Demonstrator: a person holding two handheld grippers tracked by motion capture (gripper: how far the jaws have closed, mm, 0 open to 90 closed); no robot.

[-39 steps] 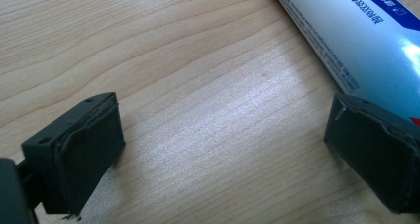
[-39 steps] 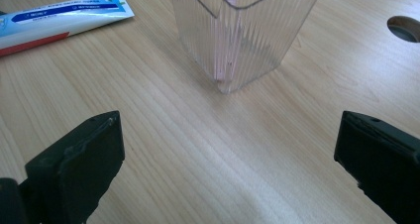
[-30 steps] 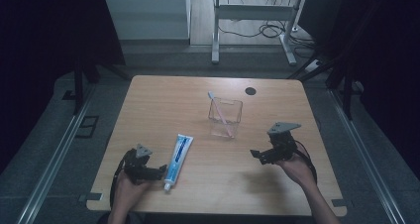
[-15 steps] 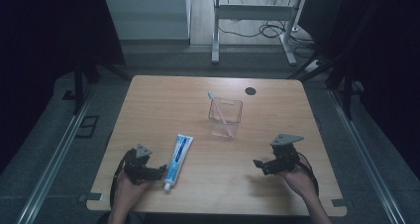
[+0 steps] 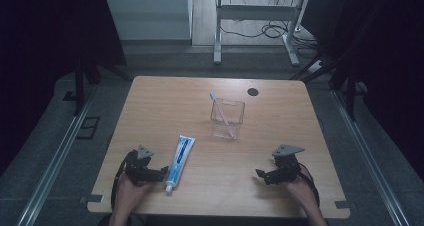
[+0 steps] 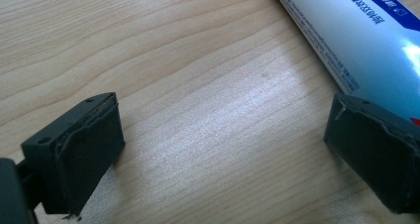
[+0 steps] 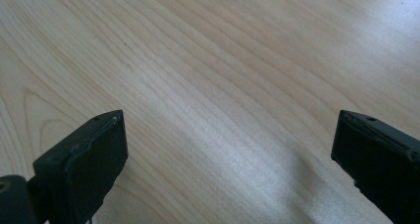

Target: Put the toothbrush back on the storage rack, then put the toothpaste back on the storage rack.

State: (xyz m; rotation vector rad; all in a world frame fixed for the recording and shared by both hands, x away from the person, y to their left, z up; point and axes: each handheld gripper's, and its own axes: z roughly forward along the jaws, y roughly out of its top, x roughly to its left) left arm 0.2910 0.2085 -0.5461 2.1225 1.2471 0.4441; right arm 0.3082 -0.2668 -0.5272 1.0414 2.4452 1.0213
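Approach step, judged. Left gripper (image 5: 161, 172), jaws released, sits at lower left beside the toothpaste tube (image 5: 180, 155), which lies flat there. Right gripper (image 5: 261, 174), released, empty, lower right. Next: straddle tube, clench.

In the left gripper view the toothpaste tube (image 6: 361, 40) runs off the frame at 1 o'clock, its print too small to read.

Your left gripper (image 5: 161, 172) sits just left of the toothpaste tube (image 5: 179, 157) | your right gripper (image 5: 261, 174) near the table's (image 5: 165, 101) front right | cup (image 5: 227, 118) behind, mid-table | toothbrush (image 5: 220, 111) apparently inside it.
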